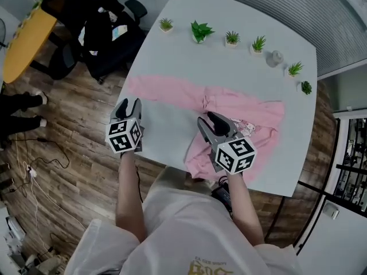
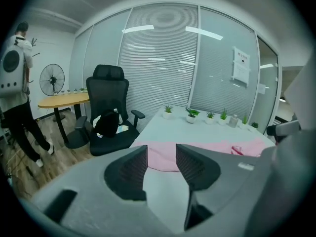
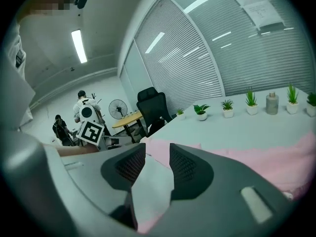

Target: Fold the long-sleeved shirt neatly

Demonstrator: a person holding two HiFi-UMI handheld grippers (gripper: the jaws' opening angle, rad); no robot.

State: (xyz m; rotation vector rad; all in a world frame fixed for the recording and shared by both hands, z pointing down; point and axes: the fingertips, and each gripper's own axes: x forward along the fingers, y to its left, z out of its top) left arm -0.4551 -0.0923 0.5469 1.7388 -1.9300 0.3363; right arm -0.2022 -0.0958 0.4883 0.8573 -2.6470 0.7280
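A pink long-sleeved shirt (image 1: 243,112) lies crumpled on the white table (image 1: 229,62), one sleeve (image 1: 160,89) stretched out to the left. My left gripper (image 1: 127,109) hovers at the table's left edge, just on the near side of the sleeve's end, jaws open and empty. In the left gripper view the gripper (image 2: 160,153) points at the shirt (image 2: 247,146) ahead. My right gripper (image 1: 211,120) hangs over the shirt's near left part, open, with nothing held. In the right gripper view its jaws (image 3: 158,154) frame the table and pink cloth (image 3: 276,162).
Several small potted plants (image 1: 199,31) and a small bottle (image 1: 275,58) line the table's far edge. A black office chair with a bag (image 1: 100,36) and a yellow table (image 1: 23,39) stand at the left. Someone's legs (image 1: 20,105) and cables (image 1: 40,165) are on the wooden floor.
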